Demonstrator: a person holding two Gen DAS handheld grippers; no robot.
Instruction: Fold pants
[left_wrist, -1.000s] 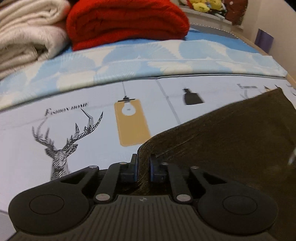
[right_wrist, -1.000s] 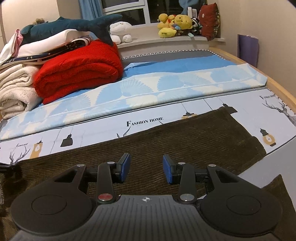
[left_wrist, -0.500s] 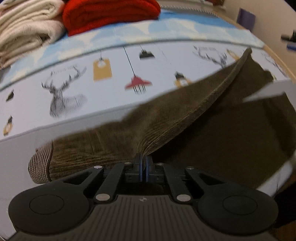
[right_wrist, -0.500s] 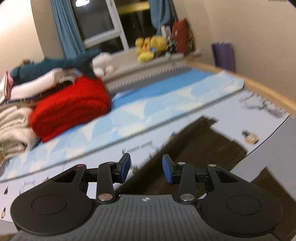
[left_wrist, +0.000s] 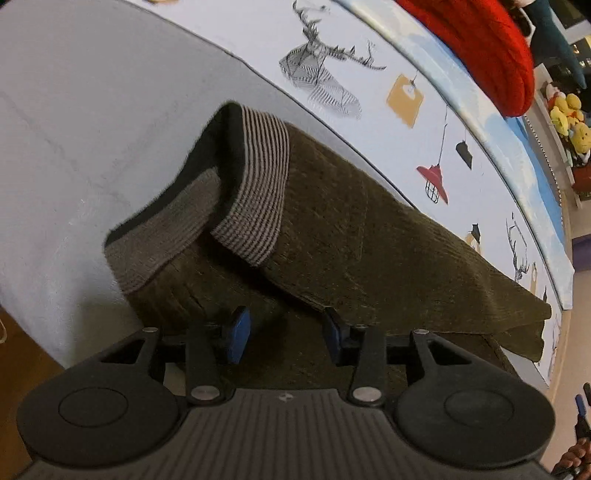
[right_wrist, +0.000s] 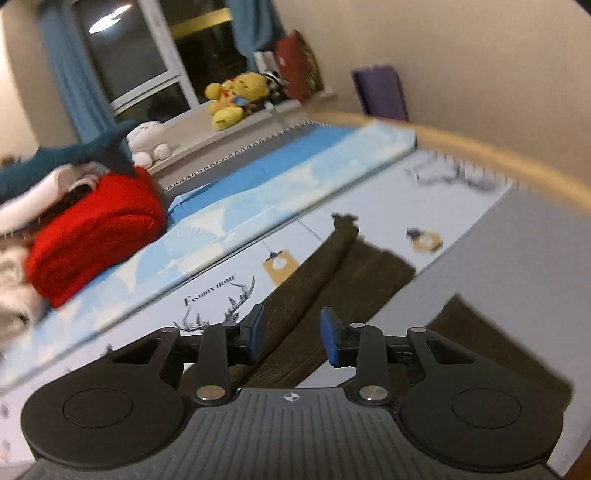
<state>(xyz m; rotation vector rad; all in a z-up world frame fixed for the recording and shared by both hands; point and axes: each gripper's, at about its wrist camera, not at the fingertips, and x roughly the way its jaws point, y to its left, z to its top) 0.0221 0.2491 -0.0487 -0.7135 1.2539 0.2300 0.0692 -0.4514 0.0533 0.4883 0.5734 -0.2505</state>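
Olive corduroy pants (left_wrist: 369, 236) lie folded lengthwise on the printed bedsheet (left_wrist: 369, 66), ribbed waistband (left_wrist: 255, 192) toward the bed's near edge, length running diagonally away. The left gripper (left_wrist: 283, 338) has just been opening, its jaws now apart above the cloth and gripping nothing. The right gripper (right_wrist: 291, 338) has been closing slightly; its jaws stand parted and empty.

Each gripper, left gripper (left_wrist: 283, 338) and right gripper (right_wrist: 291, 338), comprises a ribbed black housing, two round black discs, silver pivot screws and blue-padded fingers (left_wrist: 236, 334).

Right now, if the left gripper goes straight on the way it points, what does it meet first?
Most likely the olive corduroy pants: the left gripper, jaws just opened and empty, points down at the folded fabric near the ribbed cuffs. Depth is hard to judge.
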